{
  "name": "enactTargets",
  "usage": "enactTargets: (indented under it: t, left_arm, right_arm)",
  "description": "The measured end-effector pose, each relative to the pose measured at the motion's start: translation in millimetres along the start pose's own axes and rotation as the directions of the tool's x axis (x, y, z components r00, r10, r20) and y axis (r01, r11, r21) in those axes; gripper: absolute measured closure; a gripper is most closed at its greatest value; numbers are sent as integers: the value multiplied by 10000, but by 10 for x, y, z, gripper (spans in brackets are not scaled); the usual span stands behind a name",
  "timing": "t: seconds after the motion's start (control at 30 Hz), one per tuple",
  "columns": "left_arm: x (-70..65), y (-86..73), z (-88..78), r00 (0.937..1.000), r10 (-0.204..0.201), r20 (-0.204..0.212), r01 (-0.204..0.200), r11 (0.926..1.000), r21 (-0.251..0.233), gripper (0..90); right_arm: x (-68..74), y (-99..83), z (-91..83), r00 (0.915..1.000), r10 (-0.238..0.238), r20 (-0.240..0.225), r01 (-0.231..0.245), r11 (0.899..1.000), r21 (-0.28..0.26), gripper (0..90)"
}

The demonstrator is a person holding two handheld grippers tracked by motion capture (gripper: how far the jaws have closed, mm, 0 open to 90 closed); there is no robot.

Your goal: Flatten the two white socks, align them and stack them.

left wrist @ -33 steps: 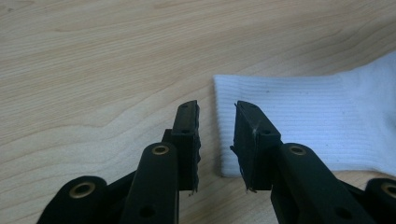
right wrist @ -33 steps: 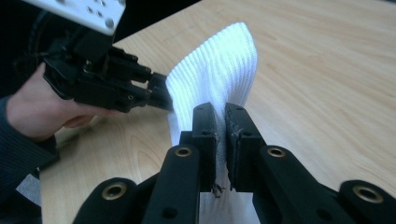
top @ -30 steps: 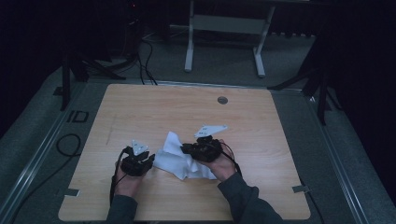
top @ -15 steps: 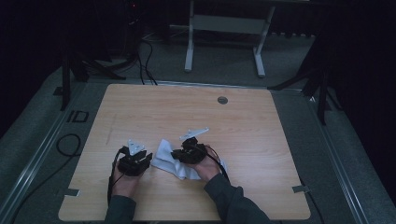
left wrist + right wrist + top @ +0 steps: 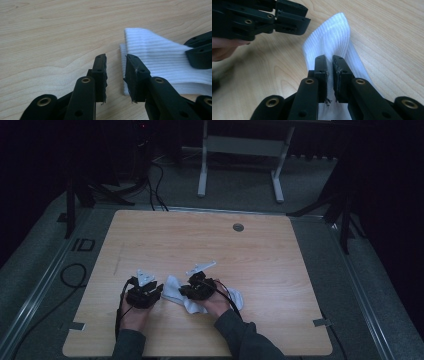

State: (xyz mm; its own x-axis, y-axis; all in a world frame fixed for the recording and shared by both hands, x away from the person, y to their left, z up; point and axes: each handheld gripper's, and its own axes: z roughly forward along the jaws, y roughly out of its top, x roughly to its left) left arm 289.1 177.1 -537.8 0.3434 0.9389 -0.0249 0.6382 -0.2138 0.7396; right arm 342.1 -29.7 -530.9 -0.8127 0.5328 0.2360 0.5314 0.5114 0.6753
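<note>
Sock [image 5: 329,37] pinched in right tongs [image 5: 330,72]; left tongs [image 5: 115,72] low, level, parted.

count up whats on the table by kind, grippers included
white sock: 1
black grippers: 2, the left gripper with a gap between its jaws beside the sock, the right gripper pinching the sock's ribbed fabric
round grommet in the table top: 1
total: 4
</note>
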Motion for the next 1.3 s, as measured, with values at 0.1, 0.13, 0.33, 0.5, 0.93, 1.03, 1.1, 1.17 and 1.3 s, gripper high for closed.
enactTargets:
  t: [0.1, 0.13, 0.33, 0.5, 0.93, 1.03, 1.1, 1.17, 1.3]
  left_arm:
    - [-30, 1, 15, 9999, 110, 71, -111, 9999, 47, 701]
    - [-41, 1, 22, 9998, 143, 103, -143, 9999, 54, 702]
    - [-89, 4, 101, 9989, 442, 127, -445, 9985, 320, 717]
    - [-120, 4, 199, 9975, 691, 127, -697, 9962, 530, 753]
    - [-149, 11, 220, 9969, 776, 119, -783, 9940, 758, 797]
    - [-154, 11, 220, 9964, 842, 85, -846, 9935, 766, 797]
    - [-155, 10, 219, 9963, 858, 72, -861, 9932, 780, 797]
    - [-156, 10, 218, 9964, 847, 71, -850, 9933, 784, 797]
    - [-153, 9, 220, 9968, 799, 90, -804, 9938, 772, 797]
  right_arm:
    - [-7, -5, 41, 9998, 83, 153, -84, 9999, 101, 781]
    - [-6, -8, 55, 9999, 56, 119, -58, 9999, 141, 749]
    - [18, -21, 102, 9992, -201, 335, 187, 9990, 412, 659]
    - [13, -24, 73, 9991, -258, 328, 245, 9989, 410, 630]
    - [-74, 32, -414, 9945, -663, 809, 685, 9974, -241, 599]
    - [-100, 20, -505, 9938, -702, 865, 733, 9968, -329, 599]
    - [-112, 6, -551, 9923, -768, 977, 805, 9962, -345, 599]
    - [-124, -12, -593, 9908, -871, 1039, 907, 9954, -303, 596]
    - [-137, -61, -669, 9871, -994, 1254, 1032, 9944, -240, 565]
